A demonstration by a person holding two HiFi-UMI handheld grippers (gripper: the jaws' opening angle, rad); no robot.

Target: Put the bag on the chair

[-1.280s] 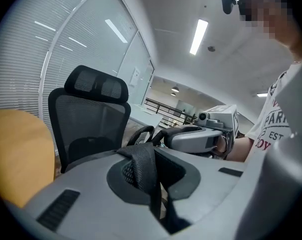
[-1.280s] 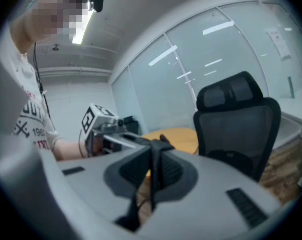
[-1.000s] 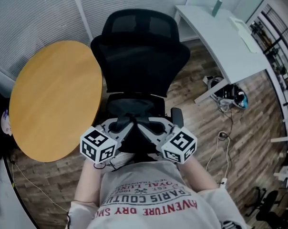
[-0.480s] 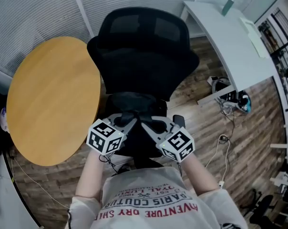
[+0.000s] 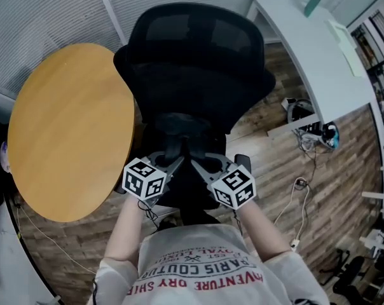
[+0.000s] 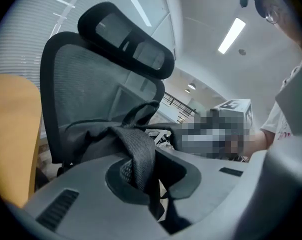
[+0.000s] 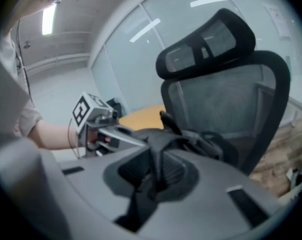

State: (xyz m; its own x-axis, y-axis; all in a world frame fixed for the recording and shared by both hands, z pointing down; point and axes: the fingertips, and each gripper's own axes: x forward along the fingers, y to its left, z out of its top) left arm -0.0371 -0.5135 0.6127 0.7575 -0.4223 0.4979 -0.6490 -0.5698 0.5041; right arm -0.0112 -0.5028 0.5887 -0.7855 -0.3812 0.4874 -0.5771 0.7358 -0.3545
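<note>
- We find the left gripper (image 6: pixel 141 175) clamped on a strap of the black bag (image 5: pixel 182 129), its jaws easing open.
- The right gripper (image 7: pixel 156 176) has the bag's other strap pinched between its pads, and its jaws are opening too.
- The bag sits low over the office chair's (image 5: pixel 198 56) seat, close to the backrest. We cannot confirm that it touches the seat.
- A round wooden table (image 5: pixel 65 126) stands left of the chair and a white desk (image 5: pixel 309 49) is at far right.

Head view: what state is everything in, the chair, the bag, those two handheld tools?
chair: upright, its seat under the bag.
bag: over the seat, both straps held.
left tool: jaws opening, the bag's strap between them.
right tool: jaws opening, the bag's strap between them.
</note>
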